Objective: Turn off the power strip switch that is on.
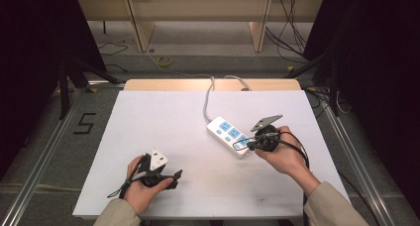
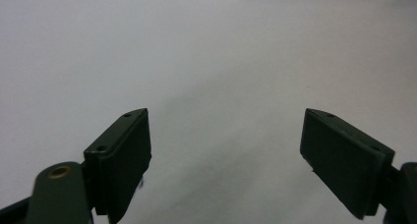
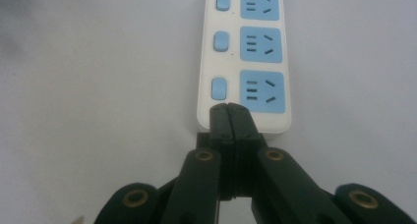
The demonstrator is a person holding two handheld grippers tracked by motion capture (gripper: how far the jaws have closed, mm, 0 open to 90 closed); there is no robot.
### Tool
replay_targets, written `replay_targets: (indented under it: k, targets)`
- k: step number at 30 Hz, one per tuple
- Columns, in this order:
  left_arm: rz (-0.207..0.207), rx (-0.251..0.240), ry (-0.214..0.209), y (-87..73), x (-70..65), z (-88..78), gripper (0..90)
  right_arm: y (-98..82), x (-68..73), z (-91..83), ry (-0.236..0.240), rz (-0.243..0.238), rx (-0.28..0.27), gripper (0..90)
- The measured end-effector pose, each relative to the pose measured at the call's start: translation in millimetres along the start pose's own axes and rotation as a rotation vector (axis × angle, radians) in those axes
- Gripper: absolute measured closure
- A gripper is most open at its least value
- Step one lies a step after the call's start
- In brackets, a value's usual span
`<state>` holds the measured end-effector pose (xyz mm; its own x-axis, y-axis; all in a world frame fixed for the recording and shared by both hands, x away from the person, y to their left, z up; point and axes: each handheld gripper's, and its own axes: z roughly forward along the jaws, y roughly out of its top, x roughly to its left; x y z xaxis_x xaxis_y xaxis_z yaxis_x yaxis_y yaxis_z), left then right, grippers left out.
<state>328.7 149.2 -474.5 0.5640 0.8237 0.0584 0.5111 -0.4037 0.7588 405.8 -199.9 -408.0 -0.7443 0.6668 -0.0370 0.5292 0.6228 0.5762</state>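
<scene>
Power strip (image 1: 230,136): right of centre on the white table (image 1: 148,117), cable trailing to the far edge
Right gripper (image 3: 230,117): jaws pressed together, tips at the strip's near end
Left gripper (image 2: 223,155): jaws wide, nothing between
Handling: probably rigid, light, smooth plastic; best pinched across the narrow sides

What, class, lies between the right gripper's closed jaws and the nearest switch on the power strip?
Nothing visible. In the right gripper view the right gripper, jaws pressed together, sits at the near end of the white power strip, and the nearest blue switch lies just beyond the tips with only bare white casing between them.
</scene>
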Motion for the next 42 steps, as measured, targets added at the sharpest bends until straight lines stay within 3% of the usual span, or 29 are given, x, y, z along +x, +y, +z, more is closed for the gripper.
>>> replay_targets:
  k: [42]
  targets:
    - [0.001,-0.002,-0.002,0.4,-1.1,1.3,19.3,29.0,-4.1,15.0,-0.003,-0.018,0.051,90.0]
